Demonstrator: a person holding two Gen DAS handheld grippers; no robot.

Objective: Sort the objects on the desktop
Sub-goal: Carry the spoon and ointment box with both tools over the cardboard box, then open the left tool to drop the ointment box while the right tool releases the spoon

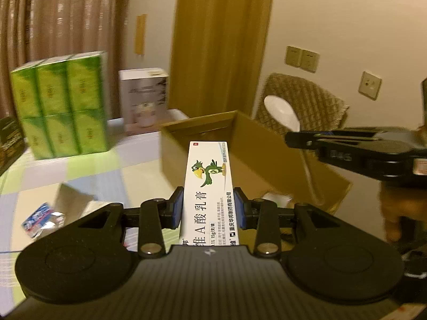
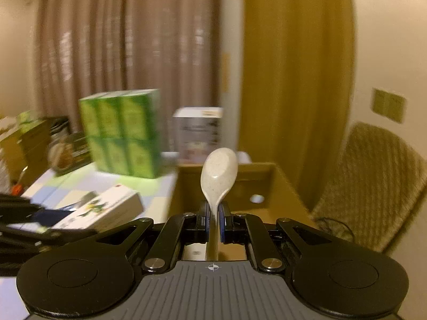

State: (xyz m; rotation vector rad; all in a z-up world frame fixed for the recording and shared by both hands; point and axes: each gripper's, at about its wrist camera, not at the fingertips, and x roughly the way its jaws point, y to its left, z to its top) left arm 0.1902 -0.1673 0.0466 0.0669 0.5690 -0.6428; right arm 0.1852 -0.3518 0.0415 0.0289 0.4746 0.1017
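In the left wrist view we see the left gripper (image 1: 208,208) clamped on a long, flat-sided white carton (image 1: 209,194) – smooth printed cardboard with a green cartoon bird and dark lettering – its blue pads (image 1: 177,206) pressing both long edges. The carton sits at the centre of the frame, its far end overlapping the near wall of an open brown cardboard box (image 1: 267,154) with matte, plain sides.

At the right edge of that frame the right gripper (image 1: 291,137) enters, black and angular, holding a white spoon (image 1: 280,113) whose rounded bowl rises to the upper left of its tip. In the right wrist view the jaws are closed on the spoon's narrow handle; the bowl is oval, glossy and finely speckled, standing at frame centre against the box's far wall.

In the upper left of the left view stands a shiny plastic-wrapped block of green tissue packs (image 1: 60,106), beside it a pale rectangular box (image 1: 144,101). The table (image 1: 88,170) wears a pastel checked cloth – at right, a woven wicker chair (image 1: 304,101).
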